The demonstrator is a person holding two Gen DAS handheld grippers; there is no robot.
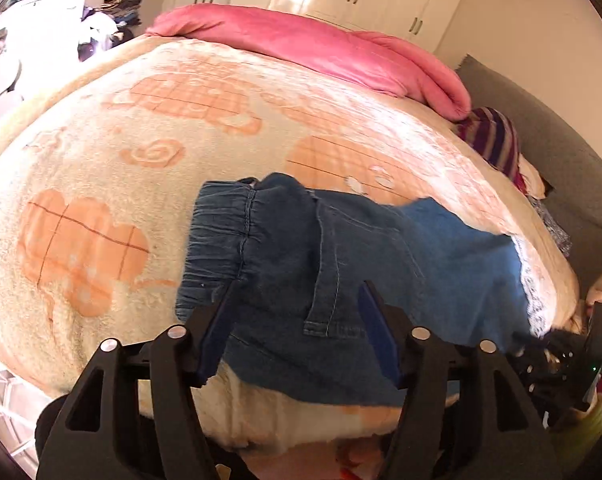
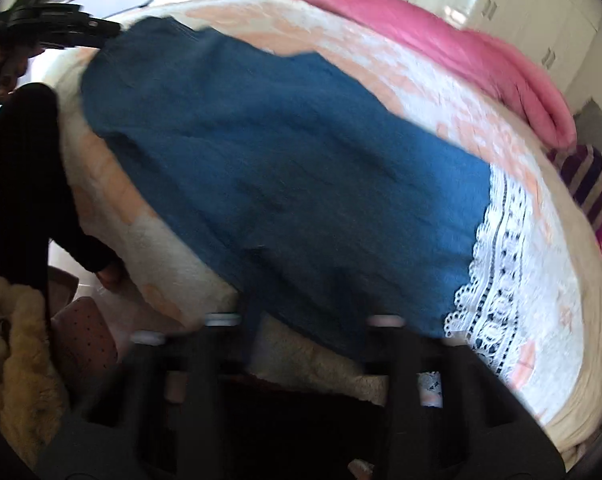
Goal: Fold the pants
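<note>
Bed (image 1: 101,168): pants (image 1: 341,248) near its 6 o'clock edge. My left gripper (image 1: 297,332) open; right gripper (image 2: 309,344) blurred, cannot tell. Risk: pants slide off.

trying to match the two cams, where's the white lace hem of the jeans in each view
Left wrist: the white lace hem runs down the jeans' right end, right of centre.
Right wrist: the white lace hem is large, lower right.
Shared landmark: the pink quilt at the bed's far edge.
</note>
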